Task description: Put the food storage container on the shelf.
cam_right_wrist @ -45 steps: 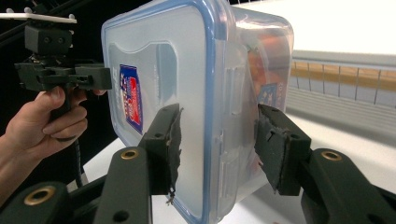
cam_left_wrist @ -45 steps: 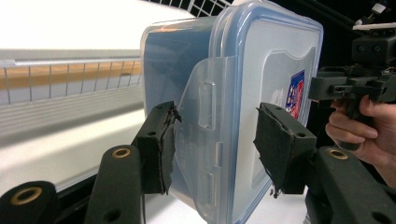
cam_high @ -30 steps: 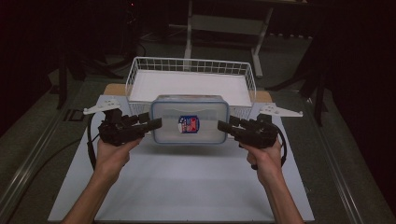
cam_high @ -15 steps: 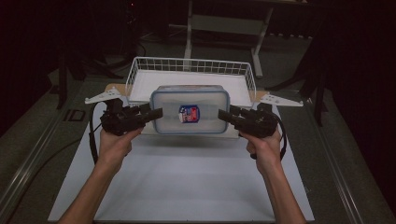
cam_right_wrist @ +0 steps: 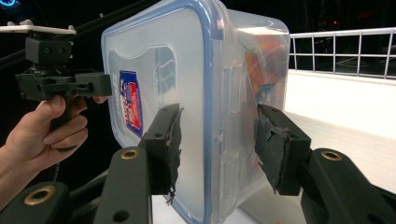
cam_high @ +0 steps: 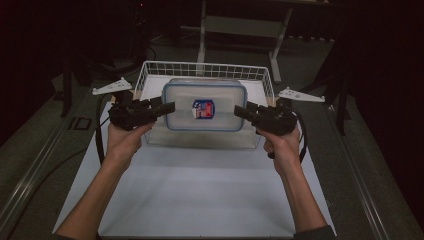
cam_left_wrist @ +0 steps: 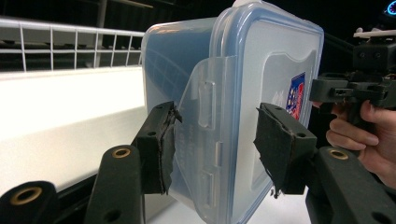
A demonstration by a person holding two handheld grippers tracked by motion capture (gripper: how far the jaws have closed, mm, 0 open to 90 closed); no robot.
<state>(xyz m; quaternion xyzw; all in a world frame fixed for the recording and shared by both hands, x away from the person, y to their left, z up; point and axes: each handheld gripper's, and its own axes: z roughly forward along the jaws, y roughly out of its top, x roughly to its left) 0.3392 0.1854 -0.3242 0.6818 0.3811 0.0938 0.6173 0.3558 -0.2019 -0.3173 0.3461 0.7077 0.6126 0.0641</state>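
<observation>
Lifted farther toward the wire basket point(cam_high: 205, 70) since a second ago, the lidded plastic box point(cam_high: 204, 105) hangs over its near rim; left gripper point(cam_high: 167, 107) and right gripper point(cam_high: 240, 110) clamp its ends; lowering inside and release remain.

Light falls from above onto the white desk point(cam_high: 200, 185), the brightest surface in the high view; everything beyond the wire basket point(cam_high: 205, 70) sinks into near-black. That view is soft and slightly grainy, with a dull shadow on the desk just under the container point(cam_high: 205, 105). In the left claw view the container's lid point(cam_left_wrist: 275, 70) carries a pale sheen, and the nearest jaw parts at the bottom edge are blurred. The basket floor point(cam_right_wrist: 345, 98) is washed out white in the right claw view.
</observation>
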